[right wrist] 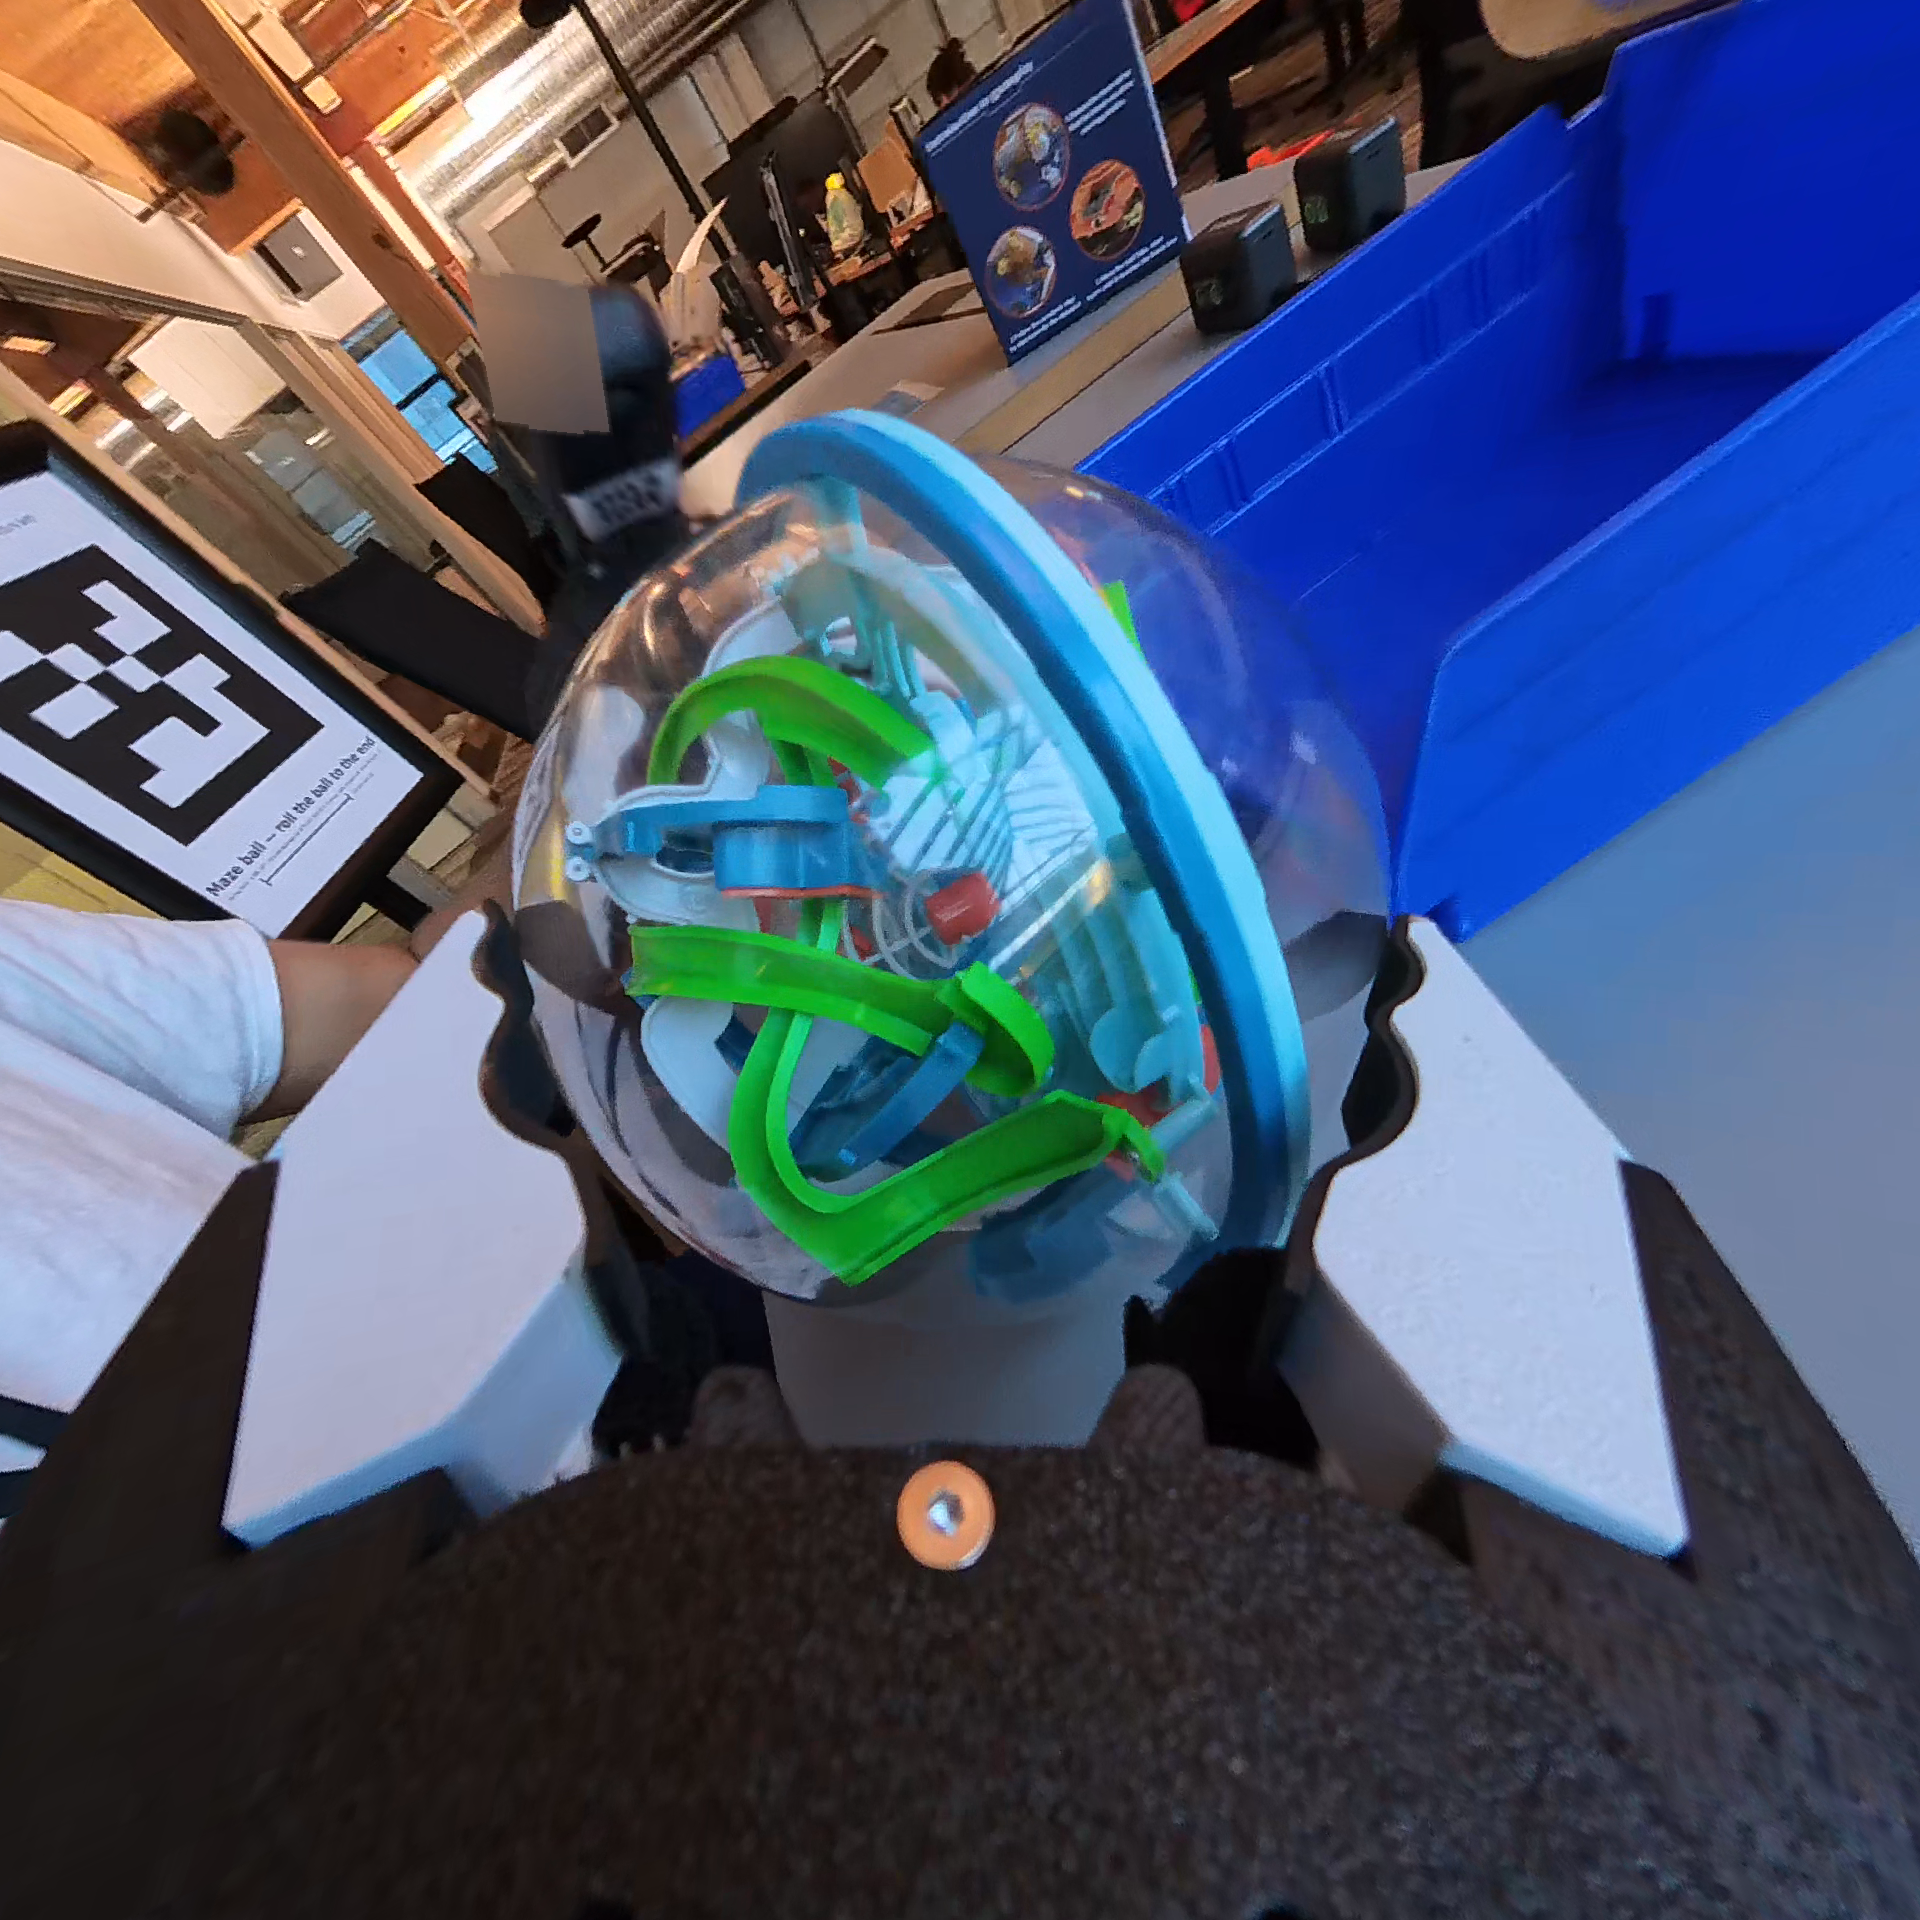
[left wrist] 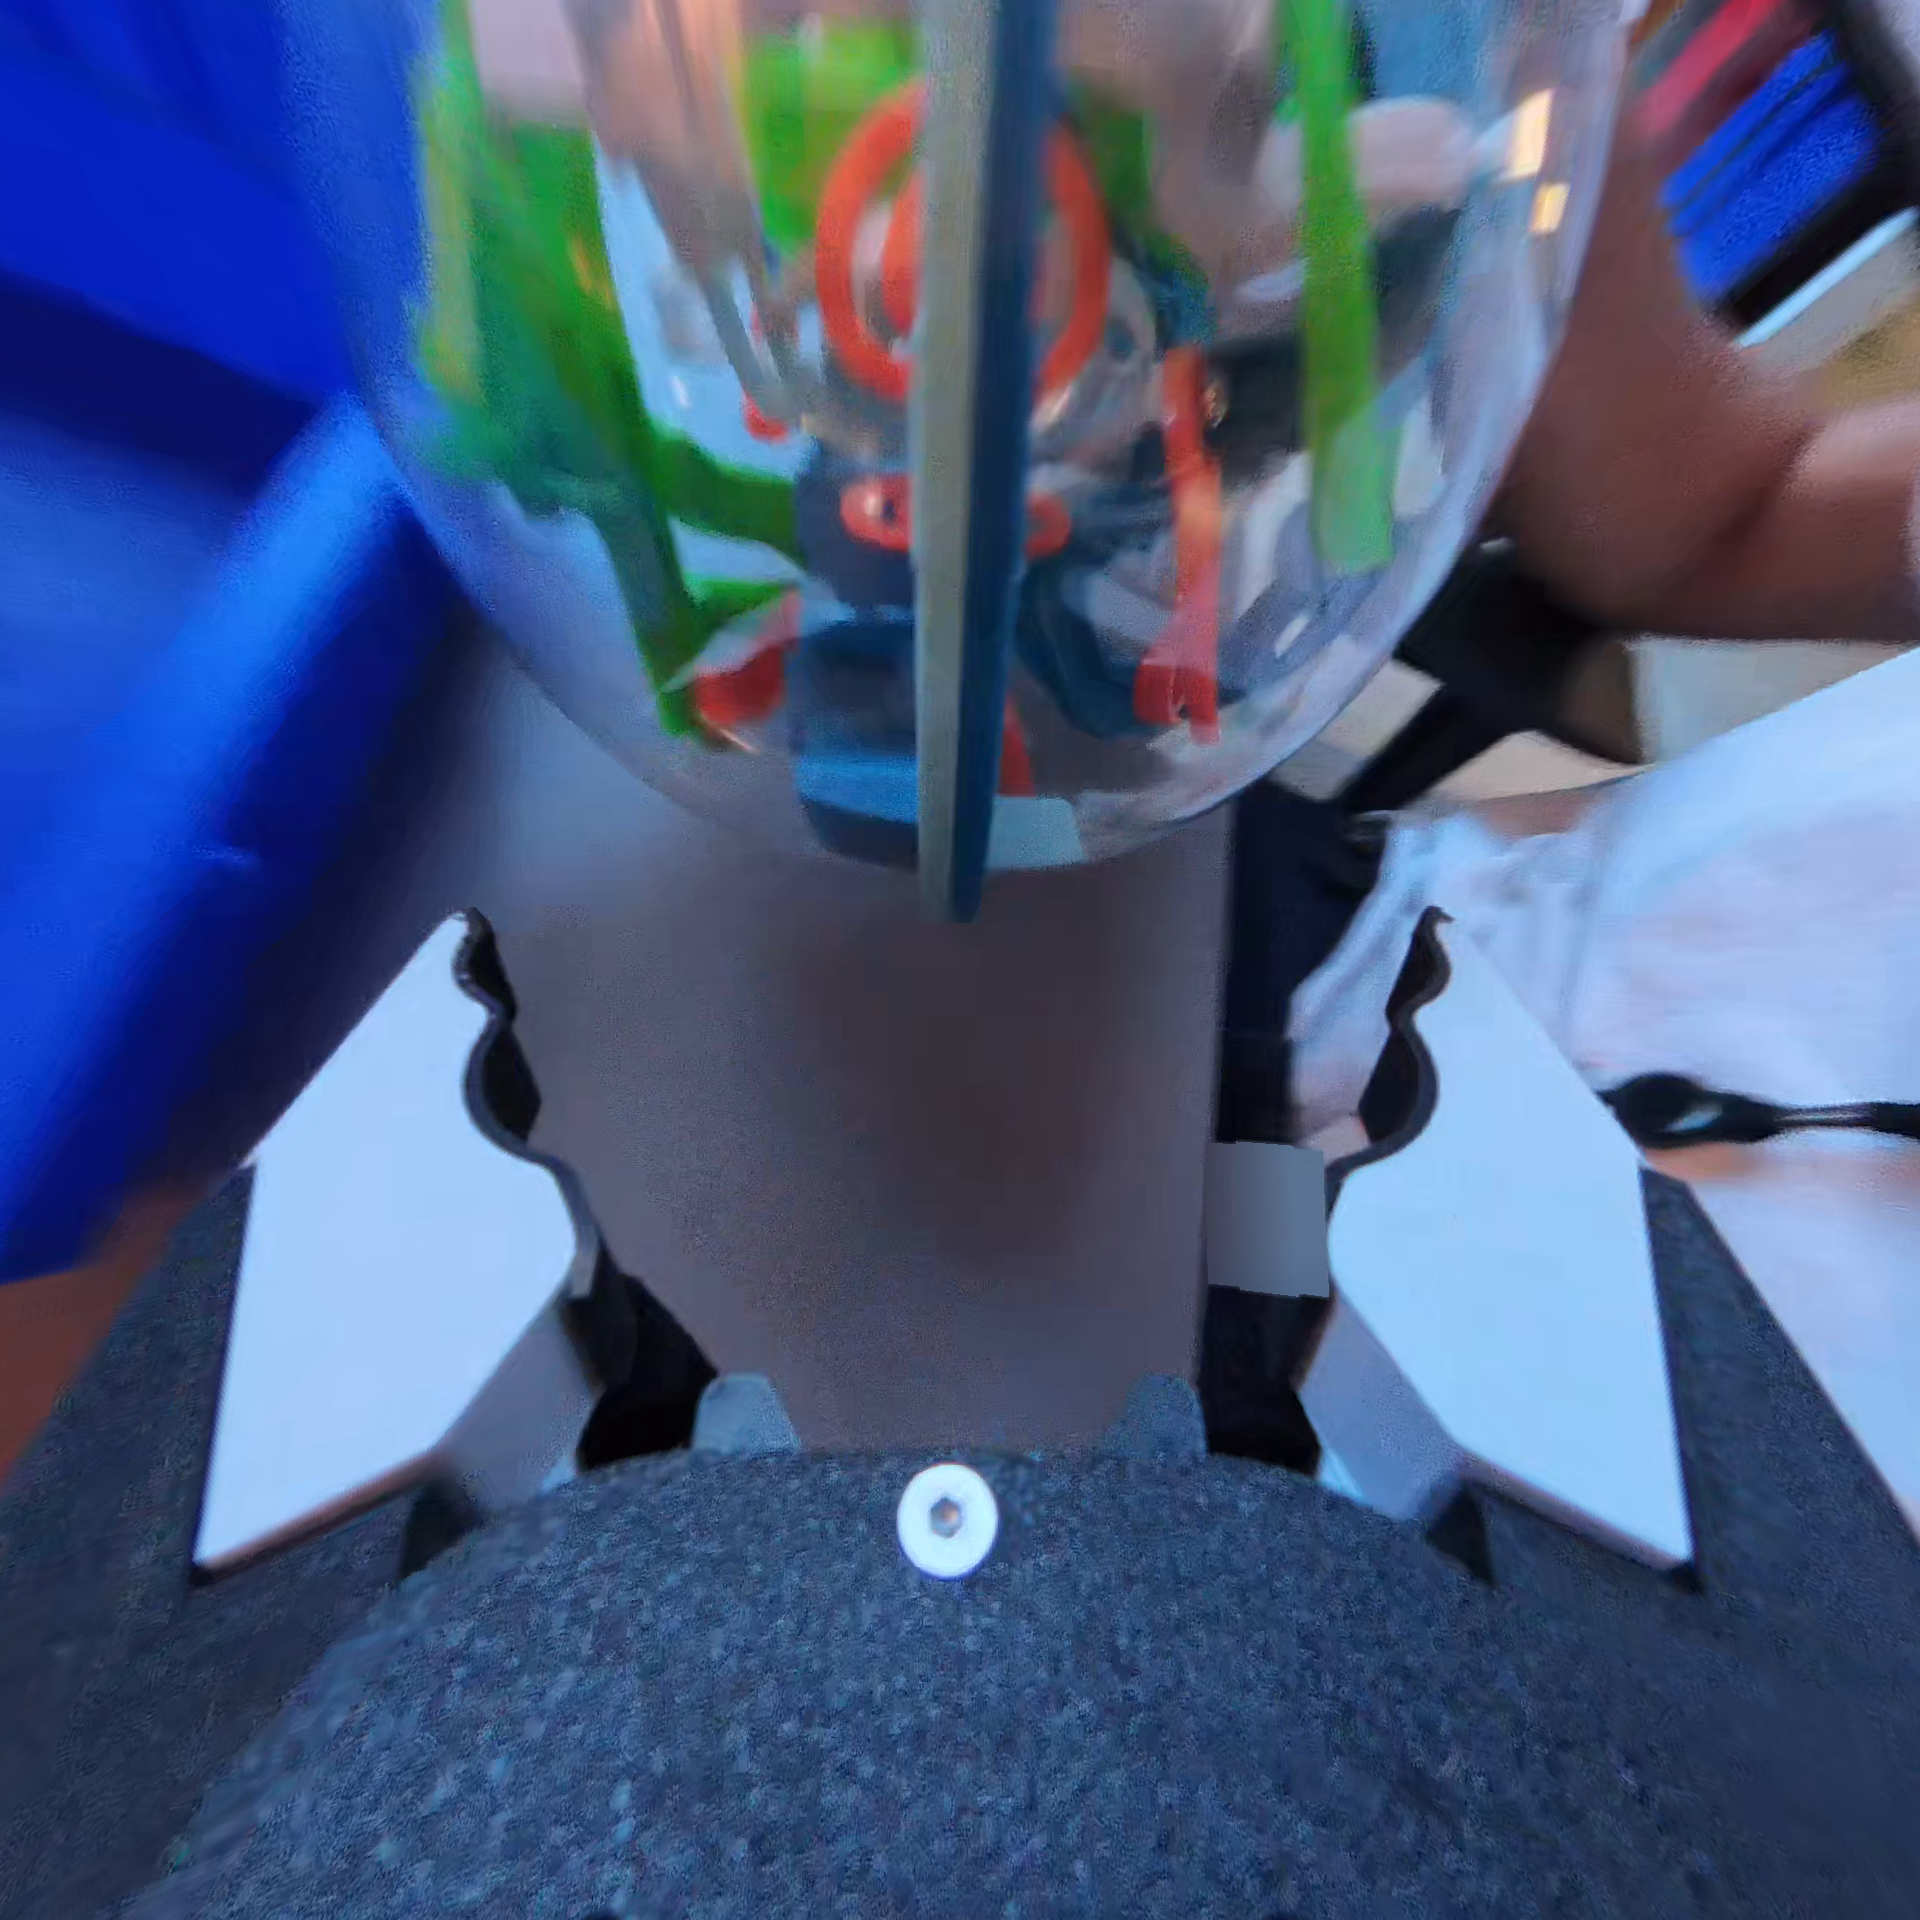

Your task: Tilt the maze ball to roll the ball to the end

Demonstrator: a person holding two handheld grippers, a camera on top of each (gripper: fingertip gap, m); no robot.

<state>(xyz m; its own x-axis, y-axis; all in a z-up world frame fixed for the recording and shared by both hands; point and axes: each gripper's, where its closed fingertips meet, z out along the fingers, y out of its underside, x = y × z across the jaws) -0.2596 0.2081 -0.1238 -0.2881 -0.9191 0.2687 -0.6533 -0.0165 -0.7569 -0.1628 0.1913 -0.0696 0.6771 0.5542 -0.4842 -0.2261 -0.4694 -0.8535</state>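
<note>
The maze ball [right wrist: 951,883] sat between the two fingers of the right gripper [right wrist: 945,1039], which grasped it on both sides of its clear shell, so this gripper was the nearer one and carried it. The blue seam ring [right wrist: 1164,748] ran tilted, from the upper left, far from the fingers, down to the inner edge of the right finger, so the ball's axis lay slanted across the grasp. The left gripper [left wrist: 951,1049] had its fingers spread wide and held nothing; the maze ball [left wrist: 966,416] hung ahead of its fingertips, apart from them, with the seam ring [left wrist: 971,520] seen edge-on and pointing straight toward the gap. The coming tilt probably depended on the wrist of the right gripper alone. The small ball inside could not be found among the green tracks [right wrist: 831,987] in either view, and the left wrist view was much blurred. A blue bin [right wrist: 1610,520] stood beyond the right finger.
</note>
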